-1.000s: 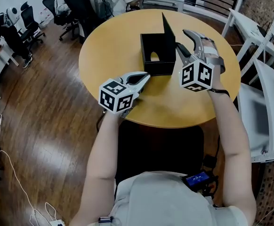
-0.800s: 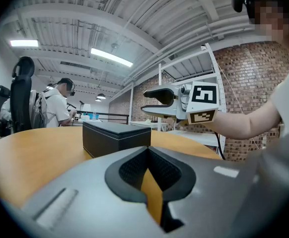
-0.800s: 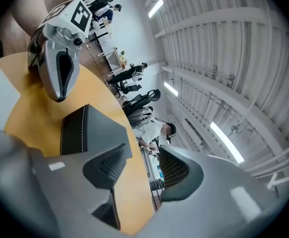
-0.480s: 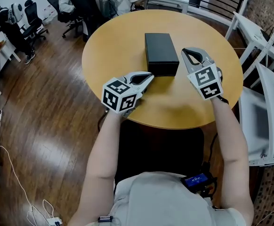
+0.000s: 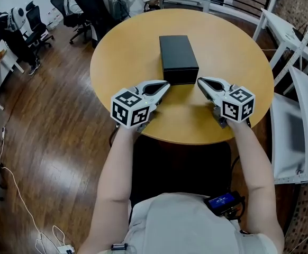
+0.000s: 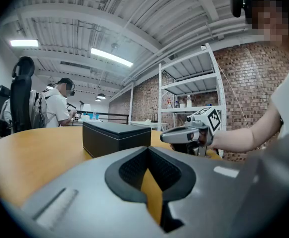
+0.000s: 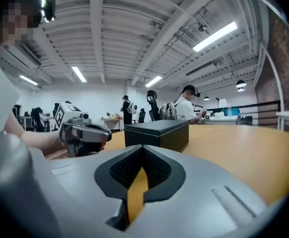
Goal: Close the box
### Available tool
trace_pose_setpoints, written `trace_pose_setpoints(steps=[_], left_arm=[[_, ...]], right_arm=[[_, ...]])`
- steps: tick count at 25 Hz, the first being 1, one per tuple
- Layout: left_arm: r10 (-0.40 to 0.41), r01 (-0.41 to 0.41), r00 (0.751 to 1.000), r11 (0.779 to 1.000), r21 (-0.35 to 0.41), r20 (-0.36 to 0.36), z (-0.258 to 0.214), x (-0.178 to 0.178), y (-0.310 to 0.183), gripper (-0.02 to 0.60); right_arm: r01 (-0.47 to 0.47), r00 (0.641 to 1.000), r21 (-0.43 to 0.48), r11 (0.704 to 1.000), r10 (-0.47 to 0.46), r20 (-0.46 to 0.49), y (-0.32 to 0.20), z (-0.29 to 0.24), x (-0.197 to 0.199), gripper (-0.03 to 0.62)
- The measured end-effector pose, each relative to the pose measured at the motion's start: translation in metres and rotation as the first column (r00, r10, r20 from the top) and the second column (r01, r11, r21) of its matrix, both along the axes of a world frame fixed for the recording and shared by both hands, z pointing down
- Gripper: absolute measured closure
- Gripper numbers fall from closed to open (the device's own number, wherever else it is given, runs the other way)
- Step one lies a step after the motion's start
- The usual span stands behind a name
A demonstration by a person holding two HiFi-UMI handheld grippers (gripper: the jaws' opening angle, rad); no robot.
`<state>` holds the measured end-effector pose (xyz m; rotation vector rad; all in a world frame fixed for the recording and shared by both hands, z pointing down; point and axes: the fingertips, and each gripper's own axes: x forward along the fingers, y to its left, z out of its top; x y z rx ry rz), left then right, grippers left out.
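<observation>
Dark wood flooring (image 5: 48, 136) surrounds a round tan counter (image 5: 233, 41) in an open office. Black office chairs (image 5: 85, 4) are grouped beyond its far left edge. The left gripper view shows a white shelf rack (image 6: 189, 93) against a brick wall (image 6: 244, 73).

A black rectangular box (image 5: 178, 57) lies on the counter near its middle, long side running away from the person. Its lid is down and flush all round, so the box is closed.

The left tool (image 5: 166, 84) lies low over the counter, its tip pointing at the near left corner of the box. The right tool (image 5: 200, 81) mirrors it at the near right corner. From the head view each tip sits just beside its corner. Both gripper views show a strip of bare counter between the jaws and the box, so neither tool touches it.

The left tool's jaws are together, with only a thin slit of counter showing between the dark pads and nothing held. The right tool's jaws are likewise closed on nothing. Each gripper view also catches the other tool off to one side, with its marker cube and the bare forearm behind it.
</observation>
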<state>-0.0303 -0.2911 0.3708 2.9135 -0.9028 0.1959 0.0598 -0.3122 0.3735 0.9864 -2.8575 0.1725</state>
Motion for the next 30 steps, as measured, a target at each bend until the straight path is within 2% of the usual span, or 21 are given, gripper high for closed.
trace_pose_setpoints(steps=[12, 30], left_arm=[[0.001, -0.001, 1.0, 1.0, 0.0, -0.001, -0.001, -0.001, 0.0, 0.581], [0.001, -0.001, 1.0, 1.0, 0.001, -0.002, -0.001, -0.002, -0.001, 0.581]], right_arm=[[0.057, 0.998, 0.009, 0.998, -0.057, 0.014, 0.009, 0.0, -0.006, 0.594], [0.085, 0.996, 0.007, 0.996, -0.085, 0.013, 0.012, 0.0, -0.009, 0.594]])
